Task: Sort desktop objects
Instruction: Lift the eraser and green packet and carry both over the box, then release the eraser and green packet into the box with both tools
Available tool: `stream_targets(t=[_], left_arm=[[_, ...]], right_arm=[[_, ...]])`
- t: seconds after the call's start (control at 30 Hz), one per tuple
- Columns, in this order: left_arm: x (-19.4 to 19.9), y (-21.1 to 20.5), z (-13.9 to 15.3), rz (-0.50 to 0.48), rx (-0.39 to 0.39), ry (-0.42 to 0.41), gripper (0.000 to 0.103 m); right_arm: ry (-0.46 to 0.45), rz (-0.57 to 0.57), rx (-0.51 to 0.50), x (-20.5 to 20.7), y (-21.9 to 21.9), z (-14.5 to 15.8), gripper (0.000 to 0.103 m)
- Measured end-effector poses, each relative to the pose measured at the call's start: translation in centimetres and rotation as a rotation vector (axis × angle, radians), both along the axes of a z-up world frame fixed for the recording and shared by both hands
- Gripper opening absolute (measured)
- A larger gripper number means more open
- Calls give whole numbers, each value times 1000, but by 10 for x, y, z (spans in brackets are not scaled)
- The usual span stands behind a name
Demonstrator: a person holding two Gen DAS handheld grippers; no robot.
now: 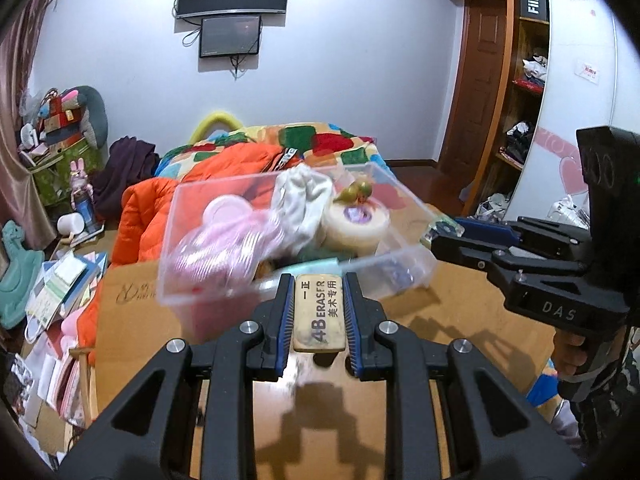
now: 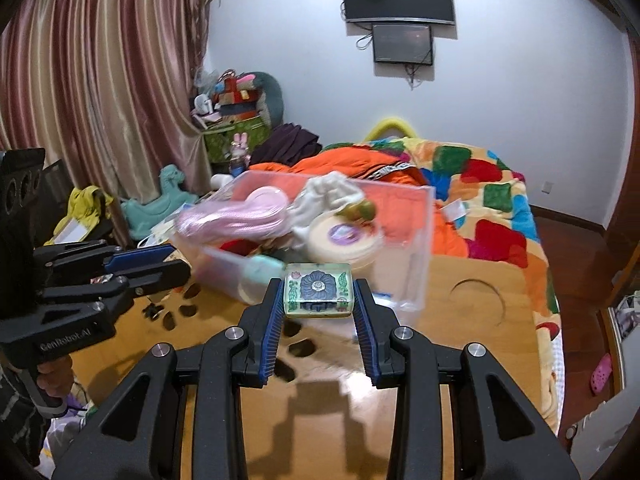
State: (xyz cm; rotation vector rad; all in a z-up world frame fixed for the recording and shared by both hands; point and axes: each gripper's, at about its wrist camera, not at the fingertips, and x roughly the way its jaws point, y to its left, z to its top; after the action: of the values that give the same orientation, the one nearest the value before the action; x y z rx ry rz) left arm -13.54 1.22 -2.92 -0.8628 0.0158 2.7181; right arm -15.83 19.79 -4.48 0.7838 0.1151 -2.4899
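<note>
My left gripper is shut on a beige 4B eraser, held lengthwise between the blue pads just in front of a clear plastic box. The box stands on the wooden table and holds a pink plastic piece, a white cloth, a tape roll and a small green-yellow figure. My right gripper is shut on a small translucent green block with a blue flower picture, above the table at the box's near side. In the left wrist view the right gripper comes in from the right.
The wooden table has a round cut-out at its right. Behind it lies a bed with an orange jacket and a colourful quilt. Books and papers pile up at the left. A person's hand holds the left gripper.
</note>
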Motion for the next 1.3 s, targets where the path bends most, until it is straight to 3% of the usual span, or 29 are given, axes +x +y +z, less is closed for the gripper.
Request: stream_targets(t=[0.5, 1.03, 1.23, 1.3], left_arm=[[-57, 16, -8, -17, -9, -43, 23], [-54, 19, -8, -11, -8, -38, 23], [-42, 18, -1, 26, -13, -26, 43], [-37, 17, 2, 40, -14, -20, 55]], right_arm=[[-24, -19, 40, -38, -5, -12, 31], [-12, -24, 34, -39, -8, -5, 31], [13, -32, 32, -25, -7, 5, 44], [31, -40, 36, -17, -6, 10, 49]])
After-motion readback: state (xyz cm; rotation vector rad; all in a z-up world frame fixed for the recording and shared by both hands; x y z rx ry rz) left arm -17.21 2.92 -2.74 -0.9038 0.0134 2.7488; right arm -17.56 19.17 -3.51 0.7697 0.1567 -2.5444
